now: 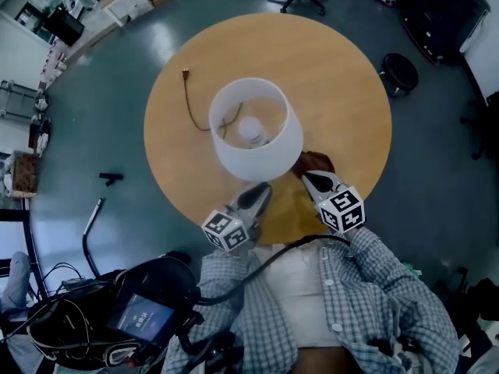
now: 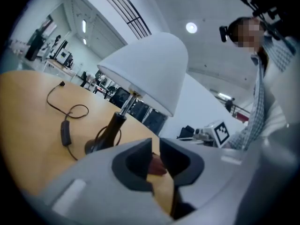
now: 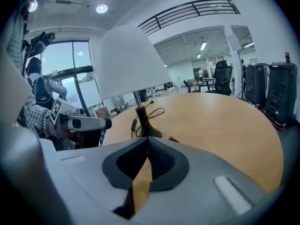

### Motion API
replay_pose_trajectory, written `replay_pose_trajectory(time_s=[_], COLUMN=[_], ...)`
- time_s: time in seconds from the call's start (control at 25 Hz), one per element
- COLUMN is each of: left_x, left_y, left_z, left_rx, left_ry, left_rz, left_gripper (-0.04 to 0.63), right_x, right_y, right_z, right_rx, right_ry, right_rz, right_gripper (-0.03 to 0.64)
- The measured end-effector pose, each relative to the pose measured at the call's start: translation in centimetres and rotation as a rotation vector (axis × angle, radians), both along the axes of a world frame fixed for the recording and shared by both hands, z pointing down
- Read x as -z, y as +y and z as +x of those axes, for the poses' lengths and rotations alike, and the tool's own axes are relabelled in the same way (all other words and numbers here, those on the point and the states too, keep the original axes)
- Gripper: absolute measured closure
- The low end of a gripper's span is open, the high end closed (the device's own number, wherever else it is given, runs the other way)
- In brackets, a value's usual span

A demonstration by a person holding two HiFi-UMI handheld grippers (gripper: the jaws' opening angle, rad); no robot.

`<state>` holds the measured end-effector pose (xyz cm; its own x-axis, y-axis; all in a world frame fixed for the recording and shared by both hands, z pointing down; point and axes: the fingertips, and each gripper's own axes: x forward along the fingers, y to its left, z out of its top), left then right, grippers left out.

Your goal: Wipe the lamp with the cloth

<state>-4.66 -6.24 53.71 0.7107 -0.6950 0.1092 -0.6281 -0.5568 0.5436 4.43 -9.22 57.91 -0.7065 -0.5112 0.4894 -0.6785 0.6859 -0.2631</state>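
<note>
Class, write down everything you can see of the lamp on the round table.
The lamp stands upright near the middle of the wooden table. Its smooth white shade flares downward and is open on top, showing a round bulb. A metal neck joins a dark, bottle-shaped base. A thin dark cord with an inline switch lies curled on the table beside it. The cloth is close beside it.

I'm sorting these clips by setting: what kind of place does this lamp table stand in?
Probably an open-plan lab or office, not a home: beyond the round table are an office chair and tall black equipment cabinets, with a railed upper gallery above.
</note>
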Motion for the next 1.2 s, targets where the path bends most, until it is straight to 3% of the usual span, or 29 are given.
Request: replay_pose_trajectory(time_s=[0.08, 0.2, 0.48, 1.2], left_x=[-1.2, -2.6, -3.8, -3.7], left_y=[0.0, 0.2, 0.9, 0.8], left_z=[-0.1, 0.0, 0.4, 0.4], left_rx=[0.014, 0.018, 0.012, 0.018], left_ry=[-0.094, -0.162, -0.154, -0.138], left_rz=[-0.012, -0.042, -0.091, -0.088], left_gripper=[0.592, 0.592, 0.592, 0.592], right_x=[-0.3, -0.6, -0.9, -1.0], right_y=[0.4, 0.9, 1.5, 1.1], right_z=[-0.4, -0.8, -1.4, -1.8], right_rx=[0.002, 0.004, 0.026, 0.05], right_ry=[-0.014, -0.029, -0.042, -0.027], right_rz=[-0.018, -0.037, -0.054, -0.044], right_gripper=[0.612, 0.612, 0.612, 0.612])
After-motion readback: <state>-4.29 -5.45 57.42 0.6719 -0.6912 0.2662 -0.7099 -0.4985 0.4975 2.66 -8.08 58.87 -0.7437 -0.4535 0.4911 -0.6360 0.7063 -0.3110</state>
